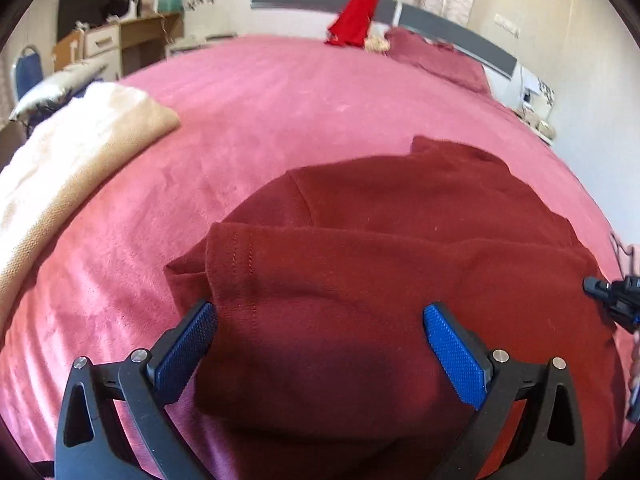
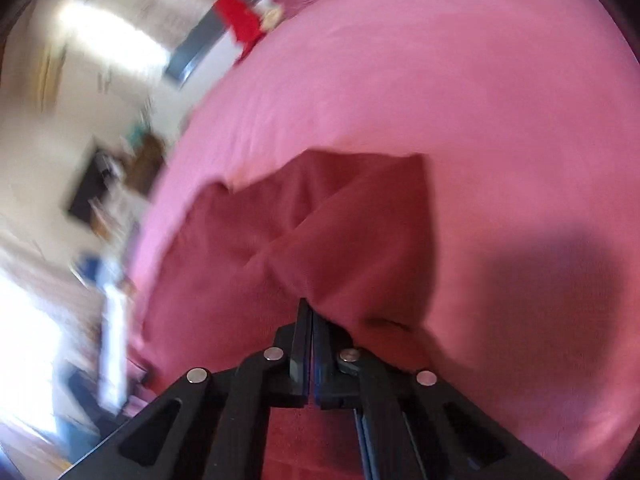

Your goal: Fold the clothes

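Dark red knit garment (image 1: 360, 264) lies rumpled on the pink plush bedspread (image 1: 280, 112), and my left gripper (image 1: 320, 332) hovers over its near edge with blue-padded fingers (image 1: 452, 352) spread wide, holding nothing. My right gripper (image 2: 311, 320) has its jaws pressed together, pinching a fold of that garment (image 2: 320, 232); this view is blurred. Left of the garment, a cream and tan folded blanket (image 1: 80, 152) rests on the bedspread. Far beyond it, a bright red cloth (image 1: 354, 20) hangs at the headboard.
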Demonstrator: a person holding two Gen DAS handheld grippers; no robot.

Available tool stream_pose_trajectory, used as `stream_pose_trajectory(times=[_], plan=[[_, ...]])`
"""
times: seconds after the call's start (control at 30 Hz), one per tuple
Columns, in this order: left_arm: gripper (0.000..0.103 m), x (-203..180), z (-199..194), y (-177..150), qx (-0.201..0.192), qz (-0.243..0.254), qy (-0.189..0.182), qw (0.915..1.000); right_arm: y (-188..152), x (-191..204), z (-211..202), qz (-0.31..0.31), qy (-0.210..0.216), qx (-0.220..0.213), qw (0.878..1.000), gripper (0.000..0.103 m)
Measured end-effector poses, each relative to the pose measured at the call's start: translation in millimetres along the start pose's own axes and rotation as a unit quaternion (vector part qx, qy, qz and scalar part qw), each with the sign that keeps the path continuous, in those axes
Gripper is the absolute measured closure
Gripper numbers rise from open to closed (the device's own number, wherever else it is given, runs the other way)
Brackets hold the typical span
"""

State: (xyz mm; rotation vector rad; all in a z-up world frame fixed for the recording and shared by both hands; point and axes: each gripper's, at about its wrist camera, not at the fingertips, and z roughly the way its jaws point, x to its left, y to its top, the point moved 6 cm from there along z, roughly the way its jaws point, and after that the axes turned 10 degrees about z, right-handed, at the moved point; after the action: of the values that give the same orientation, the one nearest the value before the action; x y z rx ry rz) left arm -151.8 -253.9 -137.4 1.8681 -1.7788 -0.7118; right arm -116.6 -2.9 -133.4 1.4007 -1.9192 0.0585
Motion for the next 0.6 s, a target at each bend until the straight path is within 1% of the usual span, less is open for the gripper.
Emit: stream_pose_trajectory(times=[0.03,0.07,0.13,0.17,0.2,0.23,0.27,0.3,0.37,0.5,0.53,0.6], plan=[[0.0,1.3,-1.3,0.9,0.007,0.008,-0.003,0.9999,1.3,-4.0,-7.3,0.006,0.004,-0.008,1.0,0.103],[0.0,3.4,-2.2,1.1,0.014,0.022,0.002,0.9997,2.5,-7.9,-14.7,0.011,0.008,-0.015,1.0,0.1],[0.0,9.9,-5.7,-1.2,0.021,0.034,0.016,0.9991,5.1,-15.9,-29.5,0.023,0.017,-0.031,0.999,0.079],[0.0,16.0,-7.3,-2.5,0.022,0.033,0.019,0.999,6.3,-19.9,-36.9,0.028,0.021,-0.038,0.999,0.077],[0.0,20.5,-12.0,-4.2,0.021,0.024,0.021,0.9993,7.6,-23.9,-44.3,0.034,0.025,-0.046,0.998,0.077],[0.0,27.4,-21.2,-6.9,0.016,0.01,0.028,0.9994,2.2,-25.1,-50.1,0.032,0.027,-0.042,0.998,0.077],[0.0,32.0,-28.5,-8.9,0.009,0.0,0.037,0.9993,-9.4,-23.8,-54.4,0.023,0.028,-0.028,0.999,0.077],[0.0,32.7,-38.7,-14.8,0.0,-0.01,0.035,0.9993,-20.9,-22.5,-58.8,0.014,0.028,-0.014,0.999,0.077],[0.0,29.9,-59.9,-30.1,-0.015,-0.027,0.018,0.9994,-44.1,-19.9,-67.7,-0.003,0.029,0.014,0.999,0.077],[0.0,13.1,-98.5,-68.9,-0.011,-0.023,-0.042,0.9988,-89.1,-20.3,-86.9,-0.033,0.028,0.067,0.997,0.077],[0.0,11.1,-106.8,-80.6,0.0,-0.02,-0.057,0.9982,-98.4,-28.9,-93.4,-0.031,0.023,0.074,0.996,0.077],[0.0,8.3,-122.5,-105.6,0.032,-0.015,-0.087,0.9956,-115.0,-53.5,-109.3,-0.028,-0.003,0.084,0.996,0.076]])
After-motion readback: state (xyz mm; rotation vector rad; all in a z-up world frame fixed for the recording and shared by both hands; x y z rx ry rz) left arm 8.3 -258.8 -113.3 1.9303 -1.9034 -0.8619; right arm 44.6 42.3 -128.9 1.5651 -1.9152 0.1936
